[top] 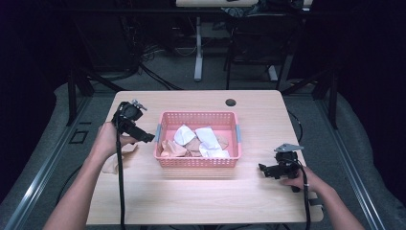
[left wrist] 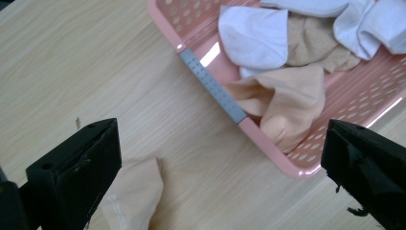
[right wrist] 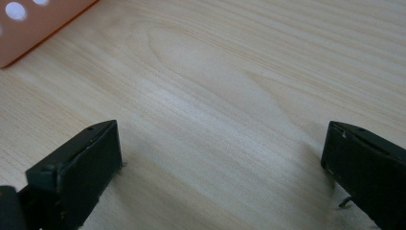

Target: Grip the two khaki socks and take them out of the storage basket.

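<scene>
A pink plastic basket (top: pixel 165 117) (left wrist: pixel 210 86) sits mid-table holding white socks (top: pixel 184 134) (left wrist: pixel 254 36) and beige socks (top: pixel 174 149) (left wrist: pixel 282 103). One beige sock (top: pixel 114 163) (left wrist: pixel 136 196) lies on the table left of the basket, under the person's left hand. My left gripper (top: pixel 149 138) (left wrist: pixel 220 172) hovers just off the basket's left wall, jaws wide apart with nothing between them. My right gripper (top: pixel 262 168) (right wrist: pixel 222 167) rests low over bare wood right of the basket, open and empty.
The wooden table (top: pixel 201 196) has a round cable hole (top: pixel 231 102) behind the basket. Cables trail from both grippers off the front edge. Dark chairs and another table's leg (top: pixel 198 57) stand on the floor beyond.
</scene>
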A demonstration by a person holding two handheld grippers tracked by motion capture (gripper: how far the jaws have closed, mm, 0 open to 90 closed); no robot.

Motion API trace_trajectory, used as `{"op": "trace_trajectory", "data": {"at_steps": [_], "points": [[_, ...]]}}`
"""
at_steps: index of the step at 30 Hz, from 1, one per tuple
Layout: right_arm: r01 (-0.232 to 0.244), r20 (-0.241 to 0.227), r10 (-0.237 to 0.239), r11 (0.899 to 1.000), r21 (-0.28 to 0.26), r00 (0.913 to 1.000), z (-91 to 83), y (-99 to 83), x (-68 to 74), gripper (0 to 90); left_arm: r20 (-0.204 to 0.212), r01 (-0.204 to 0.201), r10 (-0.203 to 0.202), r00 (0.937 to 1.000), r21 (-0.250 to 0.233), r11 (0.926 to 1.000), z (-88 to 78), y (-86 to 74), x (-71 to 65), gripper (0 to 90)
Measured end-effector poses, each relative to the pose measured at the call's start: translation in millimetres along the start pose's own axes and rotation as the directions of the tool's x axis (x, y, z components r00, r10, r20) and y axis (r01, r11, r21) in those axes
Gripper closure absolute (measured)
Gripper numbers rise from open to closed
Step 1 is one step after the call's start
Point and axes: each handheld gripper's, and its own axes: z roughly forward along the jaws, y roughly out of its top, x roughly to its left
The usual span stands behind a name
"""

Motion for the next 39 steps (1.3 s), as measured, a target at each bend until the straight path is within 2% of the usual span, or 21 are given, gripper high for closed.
{"op": "trace_trajectory", "data": {"at_steps": [8,13,19,21,22,27,35,39], "points": [[0.000,0.000,0.000,1.000,0.000,1.0000,0.0,0.0,0.0,0.0,0.029,-0.064,0.064,0.9975,0.014,0.9978,21.3,20.7,-22.3,1.5],[0.000,0.000,0.000,1.000,0.000,1.0000,0.0,0.0,0.0,0.0,0.054,-0.100,0.098,0.9937,0.023,0.9948,37.7,29.7,-36.6,3.3],[0.001,-0.001,-0.001,1.000,0.001,1.0000,-0.1,0.0,-0.1,0.0,0.081,-0.135,0.130,0.9882,0.057,0.9892,57.1,34.7,-46.4,11.7],[0.000,0.000,0.000,1.000,0.000,1.0000,0.0,0.0,0.0,0.0,0.088,-0.138,0.131,0.9874,0.076,0.9875,64.5,33.6,-46.9,14.8],[0.000,0.000,0.000,1.000,0.000,1.0000,0.0,0.0,0.0,0.0,0.093,-0.122,0.115,0.9890,0.080,0.9893,68.6,32.6,-46.4,15.7],[0.000,0.000,0.000,1.000,0.000,1.0000,0.0,0.0,0.0,0.0,0.106,-0.126,0.114,0.9878,0.108,0.9861,80.5,28.8,-44.7,23.9],[0.000,0.000,0.000,1.000,0.000,1.0000,0.0,0.0,0.0,0.0,0.117,-0.108,0.091,0.9889,0.143,0.9838,89.2,23.0,-41.5,30.9],[0.000,0.000,0.000,1.000,0.000,1.0000,0.0,0.0,0.0,0.0,0.135,-0.110,0.088,0.9869,0.163,0.9805,92.5,20.7,-41.2,36.8]]}}
